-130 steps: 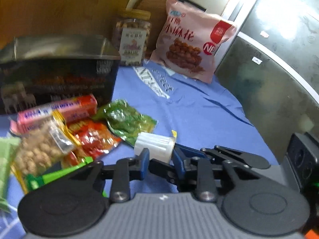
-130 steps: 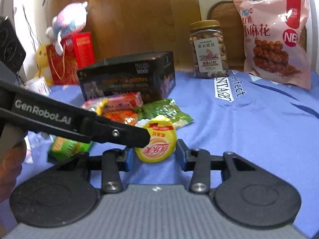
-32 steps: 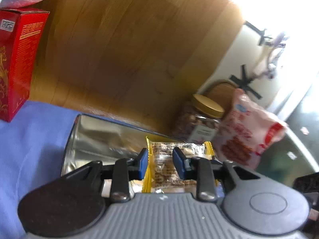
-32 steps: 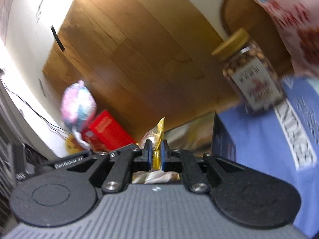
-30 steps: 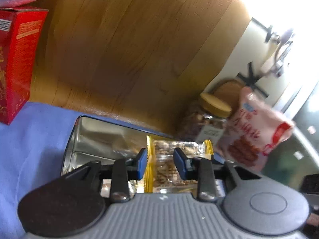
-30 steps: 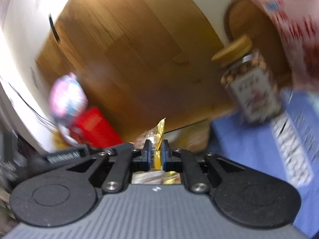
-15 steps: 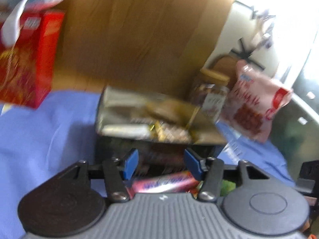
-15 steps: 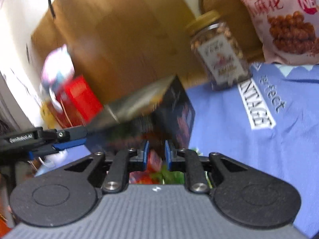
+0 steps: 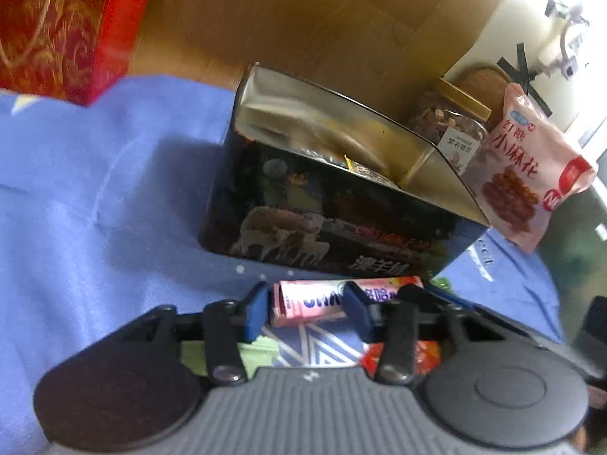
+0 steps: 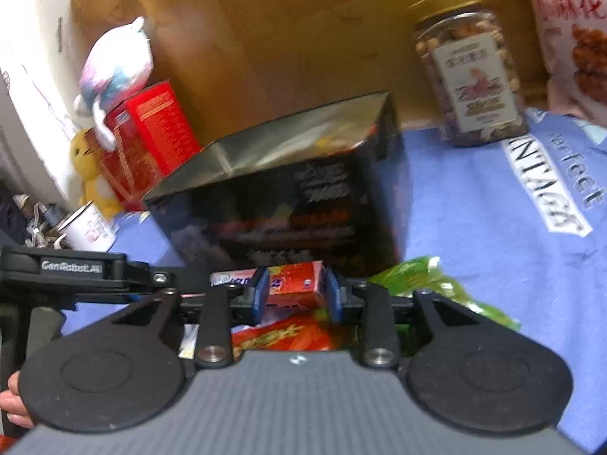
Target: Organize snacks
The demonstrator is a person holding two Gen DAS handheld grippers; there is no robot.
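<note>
An open black tin box [image 9: 334, 212] with a shiny inside stands on the blue cloth; a yellow-edged snack packet [image 9: 364, 168] lies in it. The box also shows in the right wrist view [image 10: 288, 204]. A long pink candy pack [image 9: 315, 299] lies in front of the box. My left gripper [image 9: 305, 313] is open, its jaws either side of the pack's left end. My right gripper [image 10: 296, 294] is open around the pack's right end [image 10: 297, 284]. Red [image 10: 280, 335] and green [image 10: 428, 284] snack bags lie just below the grippers.
A nut jar [image 10: 470, 68] and a big pink snack bag [image 9: 527, 170] stand behind the box at the right. A red carton [image 10: 151, 144] with a plush toy [image 10: 114, 72] stands at the left. A wooden board backs the table.
Both grippers let go of the yellow-edged packet into the box, opened, and dropped down to the pink candy pack in front of it.
</note>
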